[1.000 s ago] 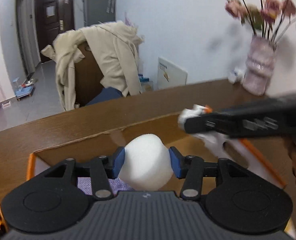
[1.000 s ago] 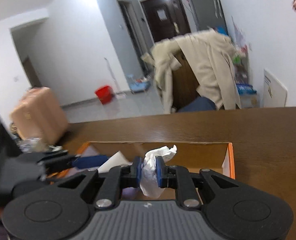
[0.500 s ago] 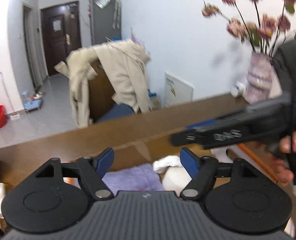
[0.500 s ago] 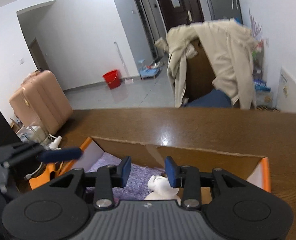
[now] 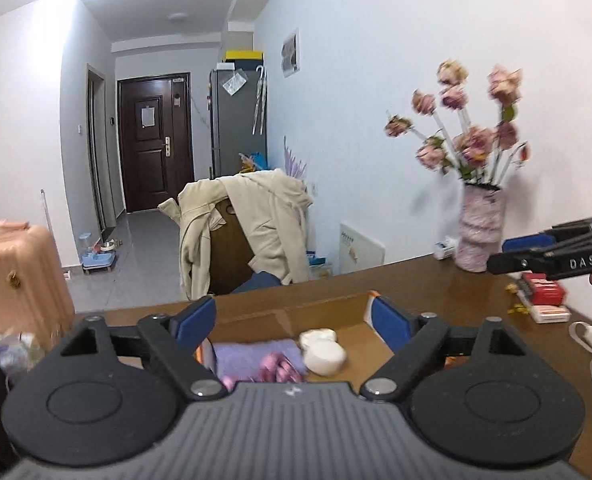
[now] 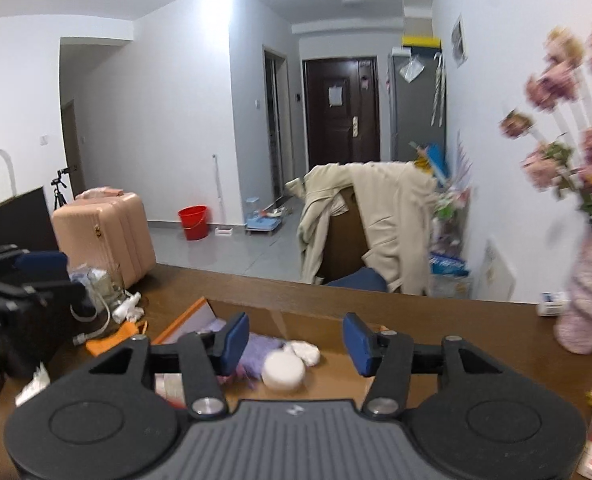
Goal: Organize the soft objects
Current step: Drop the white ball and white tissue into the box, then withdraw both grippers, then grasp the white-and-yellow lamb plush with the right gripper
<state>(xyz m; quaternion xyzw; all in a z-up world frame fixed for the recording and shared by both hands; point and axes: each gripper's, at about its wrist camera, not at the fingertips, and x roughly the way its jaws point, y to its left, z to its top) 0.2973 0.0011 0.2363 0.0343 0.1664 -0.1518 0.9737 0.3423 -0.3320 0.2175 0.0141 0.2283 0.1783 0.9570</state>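
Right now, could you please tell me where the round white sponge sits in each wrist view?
Left wrist view: the white sponge lies in the box, low centre, right of the purple cloth.
Right wrist view: the sponge lies low centre, between the open fingers, nothing gripped.
Shared landmark: the beige coat over the chair.

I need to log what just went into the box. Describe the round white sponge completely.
The round white sponge is a smooth, matte puck that looks soft. It lies flat on the floor of the open cardboard box, beside the purple cloth and just in front of the crumpled white tissue, seemingly touching it. No gripper touches it.
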